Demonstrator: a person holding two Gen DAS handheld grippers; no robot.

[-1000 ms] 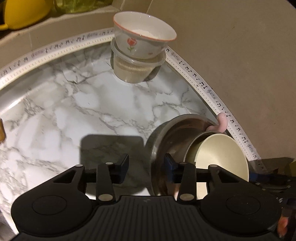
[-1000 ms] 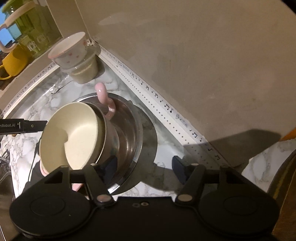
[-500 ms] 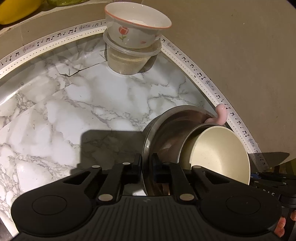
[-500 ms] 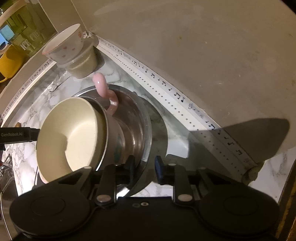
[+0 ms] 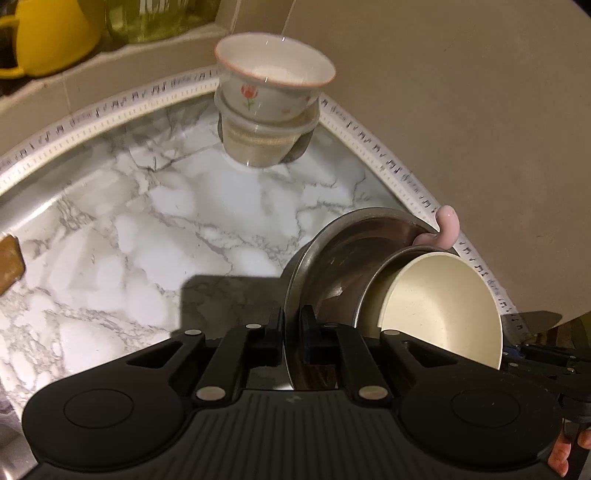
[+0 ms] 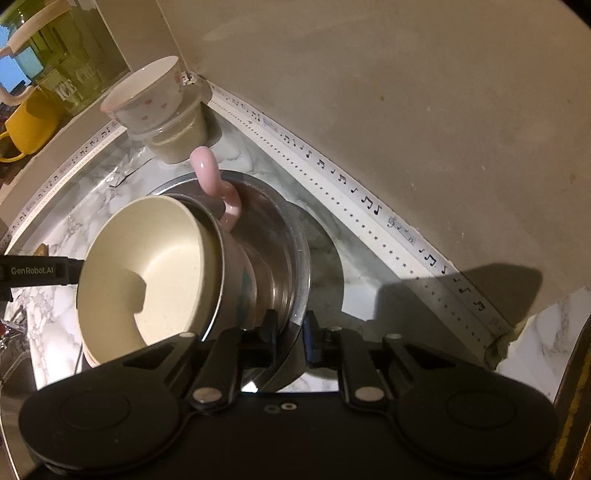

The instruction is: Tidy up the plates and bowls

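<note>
A wide steel bowl [image 5: 332, 258] holds a nested stack: a smaller steel bowl with a cream bowl [image 5: 443, 306] inside it and a pink handle [image 5: 447, 225] sticking out. My left gripper [image 5: 291, 332] is shut on the steel bowl's rim at one side. My right gripper [image 6: 290, 332] is shut on the same bowl's rim [image 6: 299, 266] at the opposite side. The stack [image 6: 147, 273] is tilted and held above the marble counter [image 5: 147, 240].
A flowered white bowl [image 5: 273, 81] sits on a clear tub [image 5: 266, 144] in the back corner, also in the right wrist view [image 6: 147, 99]. A yellow mug [image 5: 48, 33] and green jars stand on the ledge. A beige wall [image 6: 406, 110] borders the counter.
Both grippers closed onto the steel bowl's rim from opposite sides. The bowl stack has since risen and tilted off the counter.
</note>
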